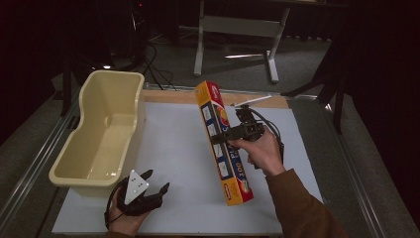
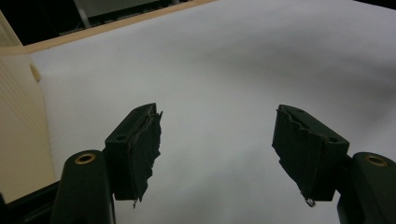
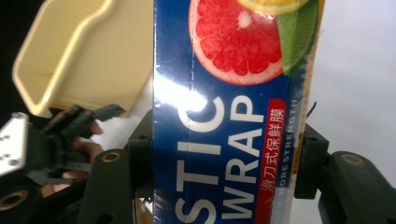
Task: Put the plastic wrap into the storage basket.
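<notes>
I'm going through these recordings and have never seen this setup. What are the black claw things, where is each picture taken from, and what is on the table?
There is no robot: a person holds a two-jaw hand-held gripper in each hand. The high view looks down on the table from above the person's side. The other two pictures come from cameras riding on each gripper, looking along its jaws. The left hand-held gripper rests low near the table's front edge, jaws open with nothing between them. The right hand-held gripper is shut on a long plastic wrap box, held above the white sheet. A cream plastic tub stands at the left.
</notes>
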